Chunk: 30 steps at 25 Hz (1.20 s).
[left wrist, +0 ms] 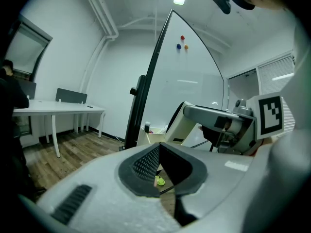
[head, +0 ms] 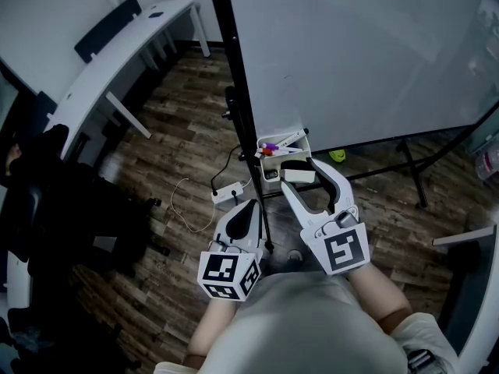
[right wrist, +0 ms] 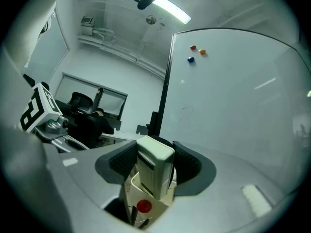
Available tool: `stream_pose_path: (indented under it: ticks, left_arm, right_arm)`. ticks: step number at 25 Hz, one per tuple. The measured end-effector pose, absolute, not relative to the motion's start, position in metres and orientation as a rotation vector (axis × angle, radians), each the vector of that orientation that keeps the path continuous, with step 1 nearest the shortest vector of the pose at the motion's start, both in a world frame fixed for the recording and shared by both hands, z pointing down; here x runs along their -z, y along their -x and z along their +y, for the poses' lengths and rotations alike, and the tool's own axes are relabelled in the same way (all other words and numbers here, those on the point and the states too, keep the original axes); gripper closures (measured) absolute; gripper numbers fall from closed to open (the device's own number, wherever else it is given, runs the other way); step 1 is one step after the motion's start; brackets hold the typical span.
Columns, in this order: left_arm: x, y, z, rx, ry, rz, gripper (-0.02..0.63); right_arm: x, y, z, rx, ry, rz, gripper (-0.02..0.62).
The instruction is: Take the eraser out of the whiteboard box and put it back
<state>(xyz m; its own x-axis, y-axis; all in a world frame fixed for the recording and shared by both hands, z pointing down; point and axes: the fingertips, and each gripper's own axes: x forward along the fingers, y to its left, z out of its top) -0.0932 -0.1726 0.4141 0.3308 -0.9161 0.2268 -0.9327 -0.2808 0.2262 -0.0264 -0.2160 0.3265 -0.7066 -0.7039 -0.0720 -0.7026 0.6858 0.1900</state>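
Note:
A white eraser [head: 299,174] [right wrist: 154,171] sits upright between the pads of my right gripper [head: 300,170] [right wrist: 155,169], which is shut on it. It hangs just above the whiteboard box [head: 270,162] [right wrist: 127,191], an open white box fixed at the whiteboard's [head: 359,53] lower left corner, with markers in it. A red marker cap [right wrist: 143,206] shows under the eraser. My left gripper [head: 248,207] [left wrist: 160,174] is lower and to the left of the box, shut with nothing in it. It points toward the board's black stand [head: 242,115].
The whiteboard stand's legs [head: 411,162] spread over the wooden floor. On the floor lie a white power strip [head: 226,193] with a cable and a small green object [head: 337,156]. A white desk [head: 117,61] and dark chairs [head: 47,201] stand at the left.

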Motion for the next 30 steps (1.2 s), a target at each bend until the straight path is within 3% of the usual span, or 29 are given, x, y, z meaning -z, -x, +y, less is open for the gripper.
stream_pose_path:
  ticks: [30]
  left_arm:
    - [-0.413, 0.083, -0.145, -0.084, -2.348, -1.532, 0.603]
  right_arm:
    - [-0.314, 0.012, -0.161, 0.281, -1.352, -2.822, 0.357]
